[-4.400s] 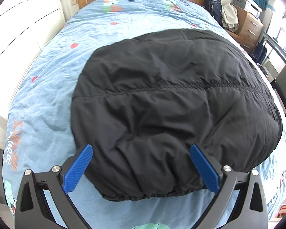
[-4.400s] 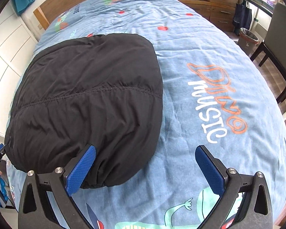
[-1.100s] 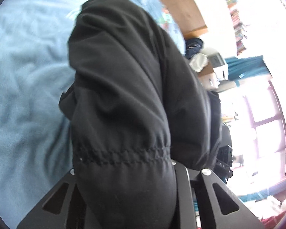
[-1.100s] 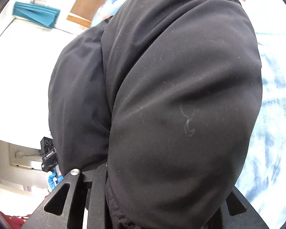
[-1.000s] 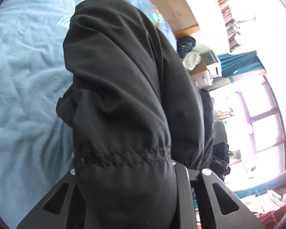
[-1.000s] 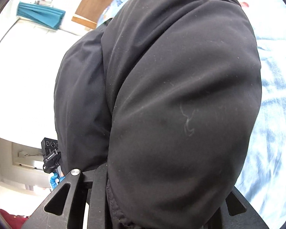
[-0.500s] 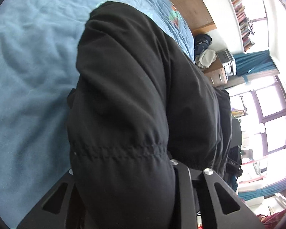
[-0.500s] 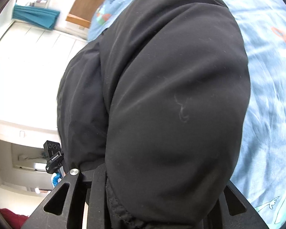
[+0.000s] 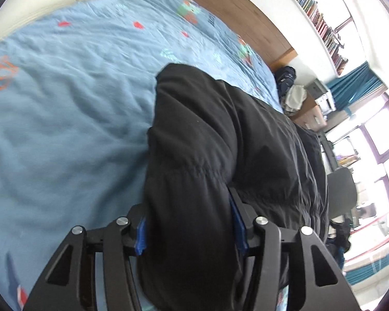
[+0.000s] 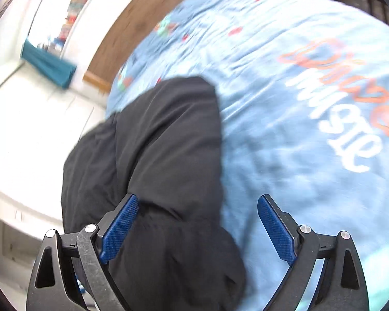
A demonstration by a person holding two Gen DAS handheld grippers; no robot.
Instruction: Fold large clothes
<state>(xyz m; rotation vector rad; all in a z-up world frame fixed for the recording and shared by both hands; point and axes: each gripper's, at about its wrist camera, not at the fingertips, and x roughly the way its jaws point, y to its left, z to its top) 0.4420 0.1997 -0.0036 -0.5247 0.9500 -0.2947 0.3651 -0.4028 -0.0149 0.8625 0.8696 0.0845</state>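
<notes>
While the left gripper [image 9: 190, 229] has its blue pads pressed against a thick bunch of the black jacket [image 9: 220, 140] at the bottom centre of its frame, the right gripper [image 10: 197, 223] stands spread wide, gripping nothing (one blue pad touches the cloth, the other sits over bare bedding). From both grippers the jacket runs up the middle of each frame, lying on the blue printed bedspread [image 10: 298, 103]. A wooden headboard [image 9: 236, 10] crosses the top of the left view.
</notes>
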